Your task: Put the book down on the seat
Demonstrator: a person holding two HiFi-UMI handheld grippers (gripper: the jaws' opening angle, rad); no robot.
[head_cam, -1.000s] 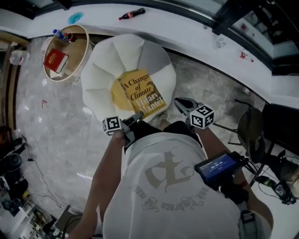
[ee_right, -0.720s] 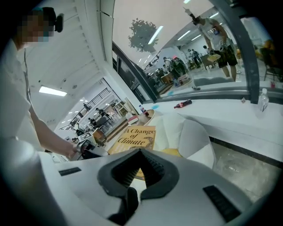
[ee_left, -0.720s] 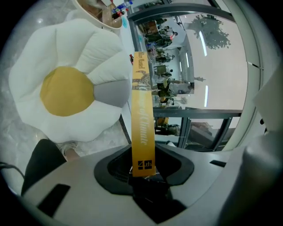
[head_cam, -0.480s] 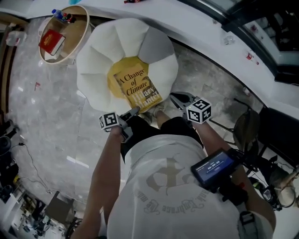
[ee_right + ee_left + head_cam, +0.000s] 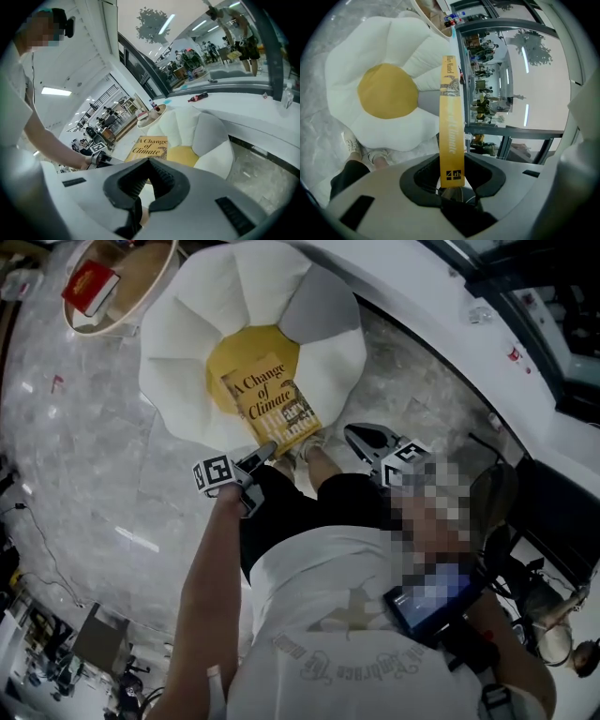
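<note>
**Left gripper.** The left gripper (image 5: 451, 177) has its jaws pinching the book (image 5: 451, 117). In the left gripper view the yellow spine stands upright between the two pads, its lower end seated in the jaw throat. The rest of the spine runs straight out past the tips.

**Right gripper.** The right gripper (image 5: 150, 161) has its jaws pressed together, tips meeting, with nothing between them. The book lies ahead of these jaws and slightly to their left, apart from them.

**Book position.** In the head view the near corner of the book is at the left jaws. The front cover faces up, and the volume extends forward from the tips over the seat (image 5: 187, 324). It covers part of the yellow centre (image 5: 228, 360). Contact between book and seat cannot be determined from any view.

**Seat.** The seat is a flower-shaped cushion on the floor (image 5: 84, 456). It has white petals around the yellow centre, and one grey petal (image 5: 319, 315) on the far side of the left jaws. In the left gripper view the seat lies to the left of the jaws and below the spine.

**Surroundings.**
- Person's shoes (image 5: 309, 448): between the two pairs of jaws, at the near edge of the seat.
- Round wooden tray (image 5: 141, 282): well beyond the left jaws and to their left, holding a red item (image 5: 90, 287).
</note>
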